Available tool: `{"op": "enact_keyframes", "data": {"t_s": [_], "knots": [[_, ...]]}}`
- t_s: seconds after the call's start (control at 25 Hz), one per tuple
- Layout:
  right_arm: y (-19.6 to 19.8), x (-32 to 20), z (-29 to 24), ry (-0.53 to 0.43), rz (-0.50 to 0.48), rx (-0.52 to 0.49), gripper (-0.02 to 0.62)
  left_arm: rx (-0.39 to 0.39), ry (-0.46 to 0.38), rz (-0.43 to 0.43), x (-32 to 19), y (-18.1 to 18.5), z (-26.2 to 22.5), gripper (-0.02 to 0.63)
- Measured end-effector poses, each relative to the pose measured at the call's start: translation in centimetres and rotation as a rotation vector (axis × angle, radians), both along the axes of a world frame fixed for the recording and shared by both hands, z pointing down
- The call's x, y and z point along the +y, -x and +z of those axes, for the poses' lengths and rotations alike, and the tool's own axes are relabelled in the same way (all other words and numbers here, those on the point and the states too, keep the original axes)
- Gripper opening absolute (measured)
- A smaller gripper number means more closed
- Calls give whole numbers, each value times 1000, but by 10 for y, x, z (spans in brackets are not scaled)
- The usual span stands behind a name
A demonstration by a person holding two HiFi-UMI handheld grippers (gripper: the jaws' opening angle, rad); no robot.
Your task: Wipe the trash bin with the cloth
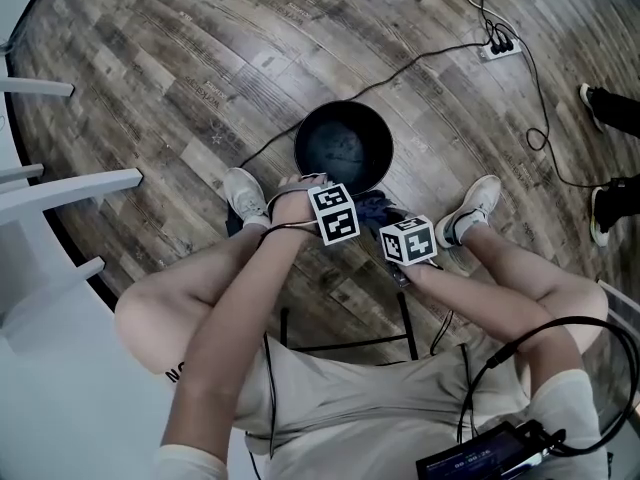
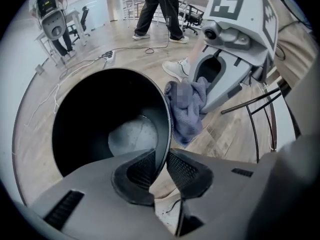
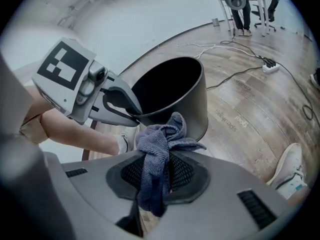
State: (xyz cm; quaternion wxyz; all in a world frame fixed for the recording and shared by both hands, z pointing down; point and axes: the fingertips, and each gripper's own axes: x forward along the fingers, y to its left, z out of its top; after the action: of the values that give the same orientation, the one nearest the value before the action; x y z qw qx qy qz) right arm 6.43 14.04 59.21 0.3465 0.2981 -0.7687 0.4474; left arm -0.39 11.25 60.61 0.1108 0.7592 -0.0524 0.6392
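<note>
A black round trash bin stands on the wood floor between the person's feet. My left gripper is shut on the bin's near rim, one pad inside the wall and one outside. In the right gripper view the left gripper clamps that rim. My right gripper is shut on a blue-grey cloth, which bunches above the jaws and hangs close to the bin's outer wall. From the left gripper view the cloth dangles just right of the bin. The head view shows the cloth between both marker cubes.
A power strip and cables lie on the floor beyond the bin. The person's shoes flank the bin. A second person's feet stand at the right edge. White furniture is at the left.
</note>
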Motion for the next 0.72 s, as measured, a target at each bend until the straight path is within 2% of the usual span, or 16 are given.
{"op": "enact_keyframes", "data": {"t_s": [0.24, 0.48, 0.72], "knots": [[5, 2, -14, -7, 2, -22, 77, -6, 48, -87, 5, -13, 0, 80], [16, -9, -5, -23, 34, -34, 77, 99, 39, -59, 8, -17, -5, 80], [25, -16, 23, -15, 43, -6, 77, 154, 7, -35, 6, -18, -9, 72]]}}
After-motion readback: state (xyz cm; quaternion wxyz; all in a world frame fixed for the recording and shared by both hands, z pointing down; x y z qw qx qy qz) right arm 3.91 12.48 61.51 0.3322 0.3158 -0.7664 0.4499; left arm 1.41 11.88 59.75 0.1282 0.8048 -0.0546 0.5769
